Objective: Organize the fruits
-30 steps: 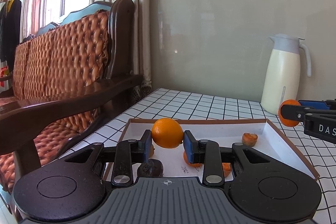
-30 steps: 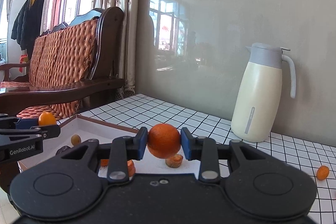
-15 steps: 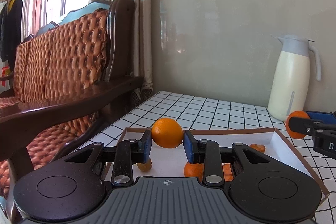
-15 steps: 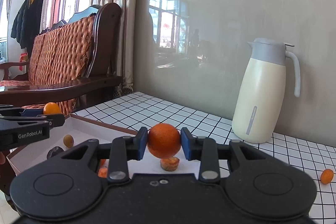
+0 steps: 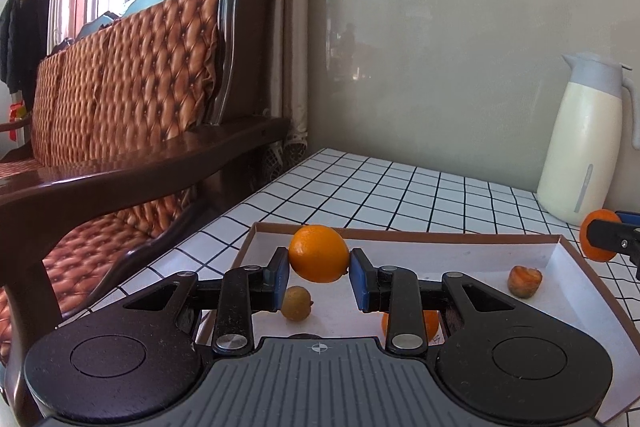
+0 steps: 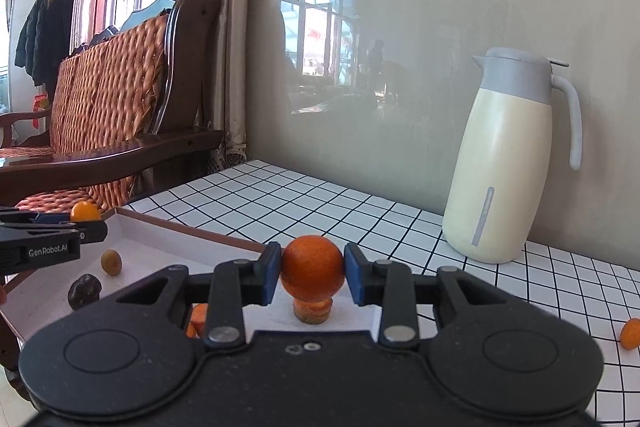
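**Both grippers pinch an orange above the tray**

Your left gripper (image 5: 319, 269) sits at the centre of the left wrist view, its jaws spread about one fruit wide and pinching a bright orange (image 5: 319, 253) between the blue pads (image 5: 281, 277). The fruit hangs clear of the tray floor, just in front of the tray's far wall.

Your right gripper (image 6: 313, 271) shows the same grip in the middle of the right wrist view: the jaws clamp a darker orange (image 6: 313, 267) from both sides, the pads touching its skin. It hangs just above a small orange stub of fruit (image 6: 313, 311) lying on the tray floor.

The white tray (image 5: 460, 247) with its brown rim fills the lower middle of the left view, resting on the black-gridded tabletop (image 5: 392, 187). Inside it you can see a small yellow-brown fruit (image 5: 296, 303) below the left pad, another orange fruit (image 5: 430, 323) partly hidden behind the right finger, and the shrivelled orange piece (image 5: 525, 281) near the right wall. In the right view, a dark round fruit (image 6: 84, 291) lies at the lower left of the tray beside the yellow-brown one.

A cream jug (image 6: 508, 163) stands upright on the table at the right, outside the tray. One small orange fruit (image 6: 631, 333) lies loose on the table at the far right edge of the right view.
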